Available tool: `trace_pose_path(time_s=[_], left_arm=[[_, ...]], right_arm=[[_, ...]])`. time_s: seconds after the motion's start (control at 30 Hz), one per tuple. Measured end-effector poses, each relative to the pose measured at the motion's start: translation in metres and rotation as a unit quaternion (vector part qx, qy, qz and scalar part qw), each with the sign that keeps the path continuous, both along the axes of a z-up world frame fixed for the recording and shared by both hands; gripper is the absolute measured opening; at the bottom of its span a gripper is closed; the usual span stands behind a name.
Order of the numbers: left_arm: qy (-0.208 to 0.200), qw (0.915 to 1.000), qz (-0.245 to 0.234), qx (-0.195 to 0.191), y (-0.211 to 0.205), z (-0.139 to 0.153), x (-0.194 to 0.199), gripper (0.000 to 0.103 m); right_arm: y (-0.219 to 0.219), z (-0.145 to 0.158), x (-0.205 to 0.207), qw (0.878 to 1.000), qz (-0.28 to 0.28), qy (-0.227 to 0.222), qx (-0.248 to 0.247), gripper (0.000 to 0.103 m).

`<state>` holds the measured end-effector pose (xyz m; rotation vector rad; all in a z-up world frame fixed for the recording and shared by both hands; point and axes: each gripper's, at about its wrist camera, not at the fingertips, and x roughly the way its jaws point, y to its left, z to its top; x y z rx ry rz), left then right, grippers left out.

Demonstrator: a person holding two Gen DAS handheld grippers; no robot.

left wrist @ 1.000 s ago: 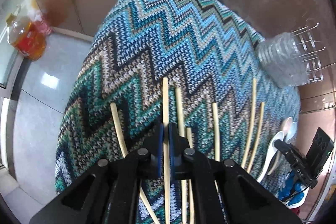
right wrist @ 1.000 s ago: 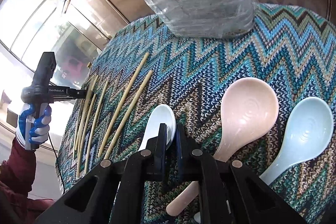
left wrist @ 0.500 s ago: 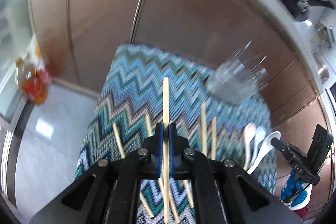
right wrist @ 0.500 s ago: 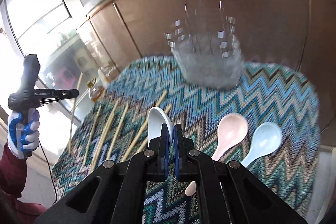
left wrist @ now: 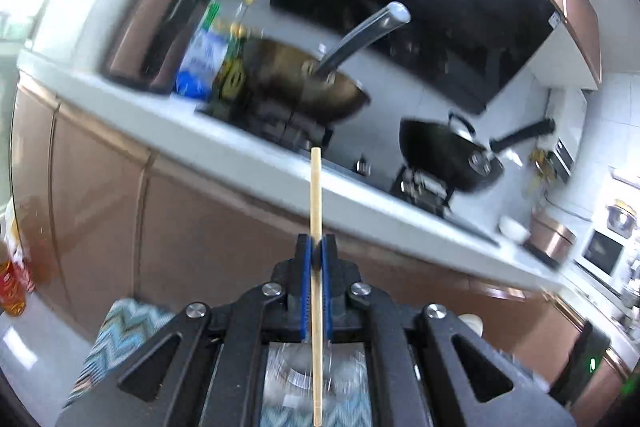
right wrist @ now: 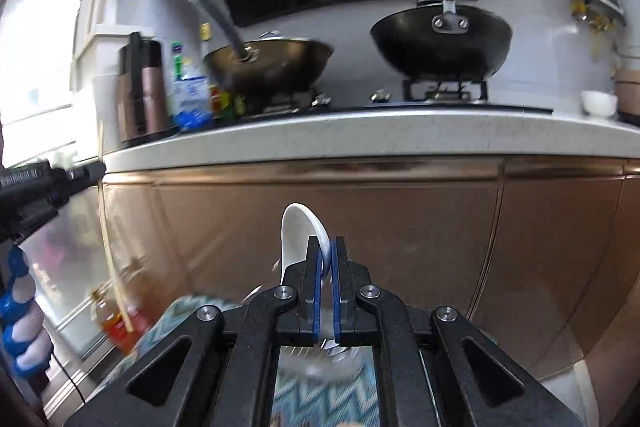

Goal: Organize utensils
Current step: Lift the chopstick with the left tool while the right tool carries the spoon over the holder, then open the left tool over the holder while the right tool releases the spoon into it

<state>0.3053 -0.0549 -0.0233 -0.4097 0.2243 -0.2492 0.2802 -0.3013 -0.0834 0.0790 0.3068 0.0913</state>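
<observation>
Copper-brown cabinet doors (right wrist: pixel 400 219) fill the width in front of you, under a pale counter (right wrist: pixel 360 137) with a stove. On the stove sit two pans: a brass-coloured wok (right wrist: pixel 272 67) on the left and a black wok (right wrist: pixel 440 43) on the right; what lies inside either, you cannot tell from this low angle. Left of them stand a dark flask (right wrist: pixel 142 87) and a few bottles, and a small white bowl (right wrist: pixel 598 103) sits at the counter's far right.

Below your tools the zigzag knitted cloth (left wrist: pixel 120 339) shows at the bottom edge, with a clear plastic container (left wrist: pixel 296 371) blurred on it; its contents cannot be made out.

Your left tool (left wrist: pixel 316 251) is clamped on one pale wooden chopstick (left wrist: pixel 315 195), which runs straight through the blue pads and sticks out ahead, in the air above the cloth. Your right tool (right wrist: pixel 327 251) is clamped on the handle of a white spoon (right wrist: pixel 298 231), bowl end raised ahead of the pads. In the right view your blue-and-white gloved hand (right wrist: pixel 20 323) grips the left tool's handle.
</observation>
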Motion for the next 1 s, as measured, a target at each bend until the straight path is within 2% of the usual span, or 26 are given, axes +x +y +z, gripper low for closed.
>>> trace_pose_path(time_s=[0.17,0.43,0.6,0.63,0.77,0.83,1.0], left_arm=[[-0.026,0.9989,0.037,0.015,-0.044,-0.022,0.038,0.005],[-0.015,0.9957,0.067,0.062,-0.076,-0.086,0.075,0.005],[-0.001,0.9951,0.062,0.077,-0.082,-0.105,0.081,0.007],[0.0,0.9951,0.06,0.079,-0.082,-0.106,0.081,0.009],[-0.009,0.9944,0.058,0.088,-0.074,-0.092,0.066,0.033],[-0.021,0.9934,0.06,0.095,-0.069,-0.079,0.054,0.035],[-0.041,0.9914,0.065,0.106,-0.045,-0.034,0.015,0.036]], right_arm=[[0.0,-0.033,0.036,0.999,-0.029,0.009,-0.02,0.004],[0.0,-0.079,0.064,0.999,-0.031,0.022,-0.013,0.005],[-0.001,-0.092,0.067,0.999,-0.025,0.035,-0.003,0.012],[-0.003,-0.094,0.067,0.999,-0.024,0.037,0.0,0.013],[-0.003,-0.089,0.062,0.999,-0.024,0.031,0.004,0.019],[-0.004,-0.078,0.052,0.999,-0.028,0.022,0.003,0.022],[-0.005,-0.04,0.014,0.999,-0.035,-0.001,0.003,0.023]])
